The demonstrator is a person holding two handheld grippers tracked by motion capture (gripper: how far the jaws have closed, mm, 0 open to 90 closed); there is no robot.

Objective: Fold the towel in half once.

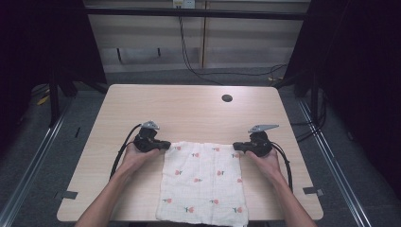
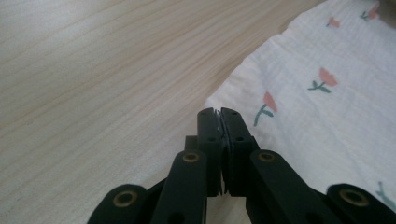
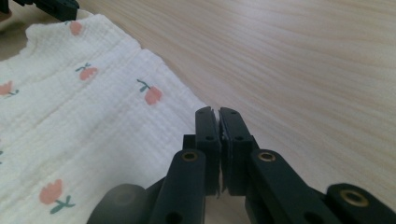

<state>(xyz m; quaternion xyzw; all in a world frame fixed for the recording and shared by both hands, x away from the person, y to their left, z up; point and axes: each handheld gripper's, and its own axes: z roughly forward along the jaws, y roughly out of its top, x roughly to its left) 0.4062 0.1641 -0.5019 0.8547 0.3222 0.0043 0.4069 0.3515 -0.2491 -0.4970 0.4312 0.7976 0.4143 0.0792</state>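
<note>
A white cloth printed with small red flowers lies flat on the wooden table, reaching the near edge. My left gripper lies at the cloth's far left corner. In the left gripper view the black jaws are pressed together on the corner of the cloth, a thin pale sliver showing between them. My right gripper lies at the far right corner. Its jaws are likewise closed on that corner of the cloth. The left gripper shows far off in the right gripper view.
A round dark hole sits in the tabletop at the far right. Bare wood stretches beyond the cloth and to both sides. Cables trail from each gripper along the person's forearms. Metal frame posts and floor cables surround the table.
</note>
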